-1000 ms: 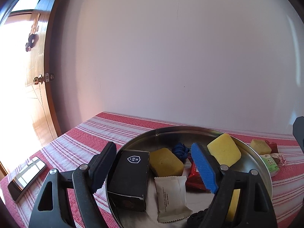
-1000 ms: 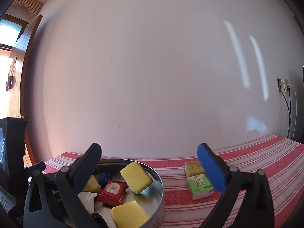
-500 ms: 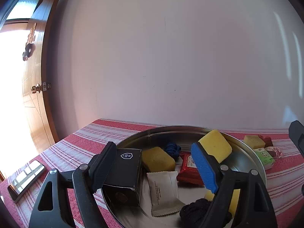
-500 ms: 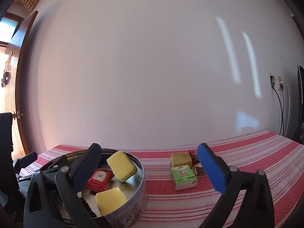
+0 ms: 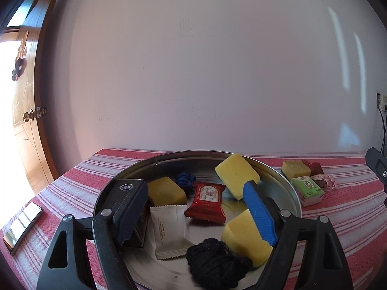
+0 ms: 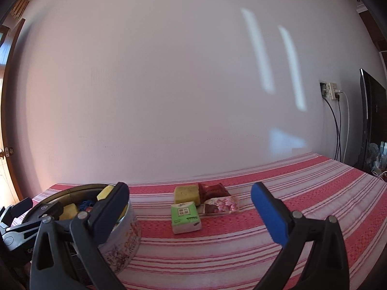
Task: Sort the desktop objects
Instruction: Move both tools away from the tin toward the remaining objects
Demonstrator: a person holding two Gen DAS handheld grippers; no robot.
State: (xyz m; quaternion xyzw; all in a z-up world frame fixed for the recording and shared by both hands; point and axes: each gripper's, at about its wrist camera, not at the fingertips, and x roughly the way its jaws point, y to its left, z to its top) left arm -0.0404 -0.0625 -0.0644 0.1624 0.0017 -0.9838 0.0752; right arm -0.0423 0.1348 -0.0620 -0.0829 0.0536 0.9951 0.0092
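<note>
A round metal tin [image 5: 293, 193] [image 6: 128, 232] holds a black box [image 5: 142, 215], yellow sponges [image 5: 237, 178], a red packet [image 5: 208, 201], a white packet [image 5: 169, 232], a blue cord knot [image 5: 185, 181] and a black cord bundle [image 5: 212, 261]. My left gripper [image 5: 196, 212] is open and empty over the tin. On the cloth to the right lie a green tissue pack [image 6: 185, 217] [image 5: 307, 189], a yellow sponge [image 6: 186, 194], a dark red packet [image 6: 211, 190] and a floral packet [image 6: 221, 205]. My right gripper [image 6: 191, 215] is open and empty, in front of these.
A red-and-white striped cloth [image 6: 278, 188] covers the table. A phone [image 5: 21, 226] lies at the table's left edge. A wooden door [image 5: 26, 111] stands at the left, a wall runs behind, and a wall socket with cables [image 6: 331, 91] and a dark screen [image 6: 372, 120] are at the right.
Both grippers have swung to the right. The tin has shifted left in both views and the loose items on the cloth now sit between the right gripper's fingers. Both stay open.
</note>
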